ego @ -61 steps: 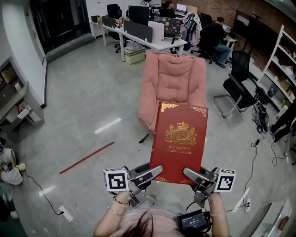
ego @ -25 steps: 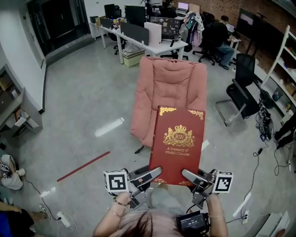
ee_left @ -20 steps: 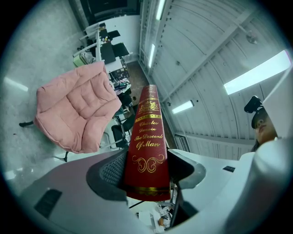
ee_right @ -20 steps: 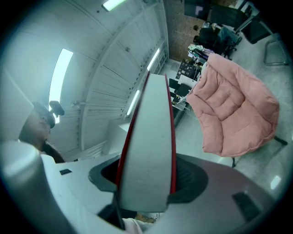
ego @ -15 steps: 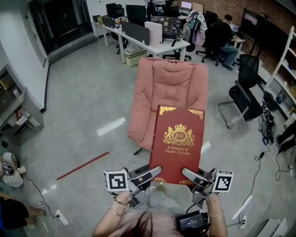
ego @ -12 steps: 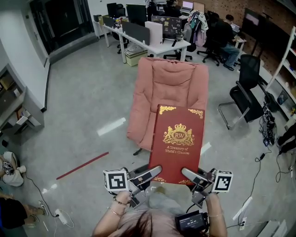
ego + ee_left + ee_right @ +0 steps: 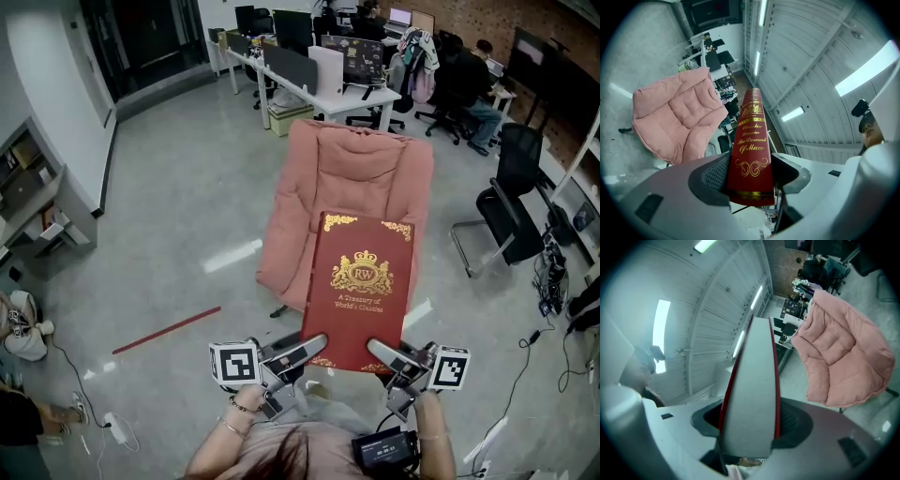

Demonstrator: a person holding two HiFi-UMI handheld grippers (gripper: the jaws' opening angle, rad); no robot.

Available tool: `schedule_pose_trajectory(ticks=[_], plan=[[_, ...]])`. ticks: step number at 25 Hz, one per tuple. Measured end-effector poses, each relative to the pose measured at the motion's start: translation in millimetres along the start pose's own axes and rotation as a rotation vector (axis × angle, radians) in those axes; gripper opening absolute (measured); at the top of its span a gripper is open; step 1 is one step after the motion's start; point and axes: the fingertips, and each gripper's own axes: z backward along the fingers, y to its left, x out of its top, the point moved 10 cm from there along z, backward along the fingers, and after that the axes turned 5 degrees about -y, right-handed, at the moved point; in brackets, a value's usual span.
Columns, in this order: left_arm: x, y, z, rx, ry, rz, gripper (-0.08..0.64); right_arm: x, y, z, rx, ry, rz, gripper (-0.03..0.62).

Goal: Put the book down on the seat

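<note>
1. Polished grey concrete floor [image 7: 169,216] of an open office; desks [image 7: 319,84] at the far end, apparently occupied.
2. Pink quilted armchair [image 7: 352,187], softly padded.
3. Red hardcover book [image 7: 361,291], gilt-stamped, held in the air before the armchair, not on its seat.
4. Left gripper [image 7: 300,349] clamps the spine side; right gripper [image 7: 394,354] clamps the page edge.

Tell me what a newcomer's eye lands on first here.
A big red book with a gold crest fills the middle of the head view. It is gripped at its near corners, spine in the left gripper and page edge in the right gripper. Just beyond it stands a plump pink armchair.
</note>
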Motion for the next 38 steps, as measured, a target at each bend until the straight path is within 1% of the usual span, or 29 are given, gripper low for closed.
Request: schedule_pose_trajectory(ticks=[4,7,9,12,16,19,21,24,27,29,32,36,38], plan=[[5.2,1.0,-1.6,0.0,0.003,-0.018,0.261,3.0,-5.1,-2.8,0.001,0.009,0.005,0.262],[6.6,2.9,-4.4,-0.015,0.002,-0.036,0.259,4.4,-7.7,-4.5,0.008,0.01,-0.006,0.262],[6.4,7.8,-1.1,-0.006,-0.005,-0.025,0.261,3.0,-10.7,-7.2,0.003,0.021,0.0,0.262],[10.9,13.4,-0.3,-0.015,-0.012,-0.037,0.261,2.6,-15.7,-13.6,-0.002,0.034,-0.006,0.262],[17.1,22.8,-2.6,0.001,-0.001,-0.003,0.261,7.4,-22.1,-22.0,-0.007,0.046,-0.004,0.262],[22.2,30.6,-8.0,-0.028,0.012,-0.034,0.261,6.9,-28.8,-23.7,-0.017,0.041,-0.005,0.262],[26.3,34.5,-13.1,-0.029,0.019,-0.049,0.259,8.2,-34.7,-23.9,-0.026,0.035,-0.011,0.262],[41.8,39.0,-23.0,-0.013,0.034,-0.039,0.259,18.6,-42.3,-32.7,-0.042,0.024,-0.03,0.262],[56.0,48.3,-29.2,0.0,0.045,-0.009,0.259,25.8,-50.7,-44.9,-0.058,0.017,-0.049,0.262],[58.8,56.6,-31.9,0.007,0.05,0.014,0.259,26.9,-57.5,-48.6,-0.068,0.015,-0.063,0.262],[62.7,65.1,-37.4,0.013,0.063,0.016,0.261,28.3,-67.6,-50.6,-0.08,0.016,-0.08,0.262],[68.9,77.4,-43.9,0.033,0.073,0.057,0.261,33.2,-81.0,-57.3,-0.096,0.022,-0.1,0.262],[73.2,83.4,-48.7,0.031,0.078,0.054,0.261,35.5,-87.5,-59.3,-0.103,0.023,-0.11,0.262]])
